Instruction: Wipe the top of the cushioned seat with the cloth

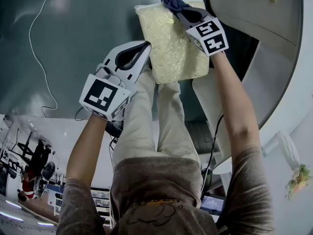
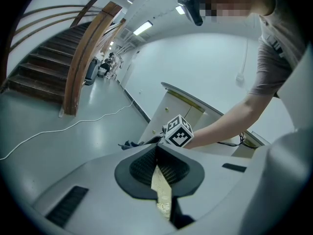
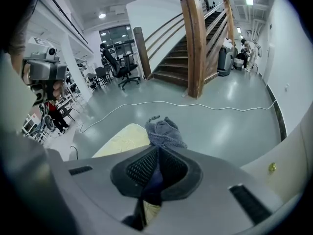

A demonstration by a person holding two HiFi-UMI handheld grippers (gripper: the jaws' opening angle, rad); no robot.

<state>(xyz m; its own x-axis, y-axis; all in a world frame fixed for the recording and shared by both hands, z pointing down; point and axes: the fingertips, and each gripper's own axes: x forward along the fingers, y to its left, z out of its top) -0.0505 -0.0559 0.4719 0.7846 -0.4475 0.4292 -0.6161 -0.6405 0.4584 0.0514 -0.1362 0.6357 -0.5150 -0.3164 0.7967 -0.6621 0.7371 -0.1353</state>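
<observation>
A white cable [image 1: 29, 31] is seen trailed across the glossy grey floor [image 1: 83, 18], near its left edge in the head view. A wooden staircase [image 3: 176, 67] is shown rising at the floor's far edge, with a black office chair [image 3: 120, 65] stood left of it. A curved white counter [image 1: 264, 18] is set along the floor's right edge

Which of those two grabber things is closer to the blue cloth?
Right. The right gripper is clamped on the cloth at the far end of the cushion; the left gripper grips its side edge.
</observation>
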